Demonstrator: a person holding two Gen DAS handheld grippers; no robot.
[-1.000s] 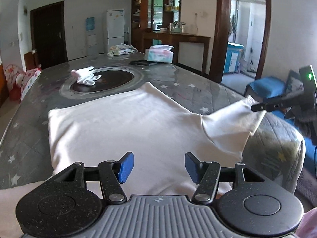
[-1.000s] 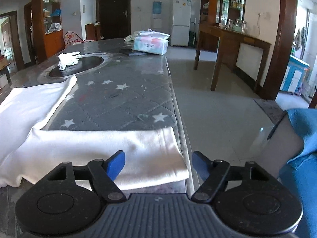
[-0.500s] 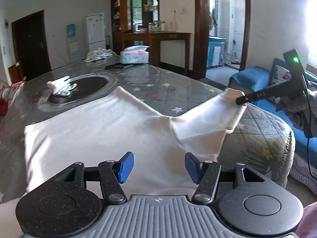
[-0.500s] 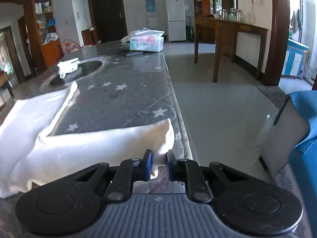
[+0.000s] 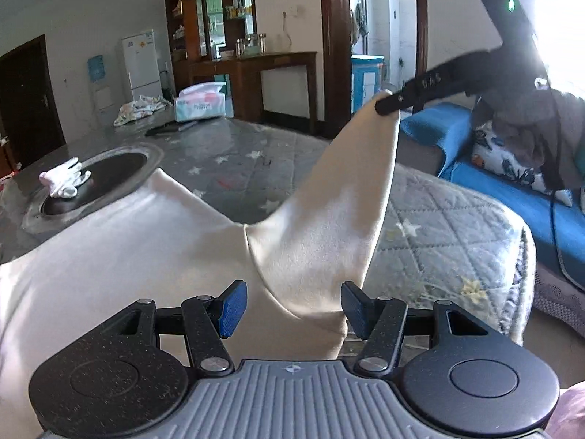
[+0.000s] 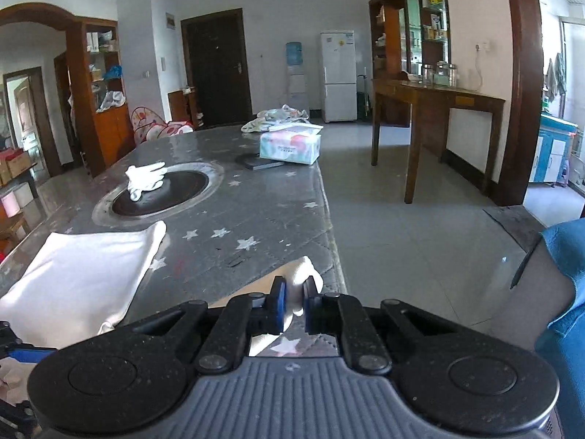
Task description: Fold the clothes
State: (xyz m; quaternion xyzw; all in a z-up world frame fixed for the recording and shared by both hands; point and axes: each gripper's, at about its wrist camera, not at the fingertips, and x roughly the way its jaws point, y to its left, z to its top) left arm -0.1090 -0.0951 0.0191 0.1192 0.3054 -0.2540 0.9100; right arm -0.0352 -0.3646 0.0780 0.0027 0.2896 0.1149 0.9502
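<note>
On a long surface [image 6: 278,197] padded with a grey star-print quilt, a cream garment [image 5: 120,256] lies spread flat, its body taking up the near end while one sleeve [image 5: 340,219] rises off the quilt in a taut slope. The sleeve's cuff is pinched in the closed right gripper [image 6: 292,305], seen from the left wrist camera as a dark arm reaching in from the right at the cloth's peak. The left gripper [image 5: 290,305] hangs over the garment's near edge with its blue pads [image 5: 230,309] spread wide and nothing between them.

The cloth looks light, thick-knit and wholly limp: it drapes in a smooth curve from the cuff, sags where unsupported and creases at the armpit seam. It should slide readily over the quilt, so a lifted end is likely to drag the rest unless the body is held down. Cuffs, hems and shoulder seams, where layers double up, probably offer the surest pinch; a single layer mid-panel could slip free.

Much stays unseen. The garment's near hem and far-left side run under the left gripper's housing and out of frame, so its full outline, collar and second sleeve cannot be made out. From the right wrist camera the held cuff shows only as a small pale tuft between the jaws.

Farther along the surface sit white gloves [image 6: 144,179] on a dark round inset, and a tissue box [image 6: 290,144].
</note>
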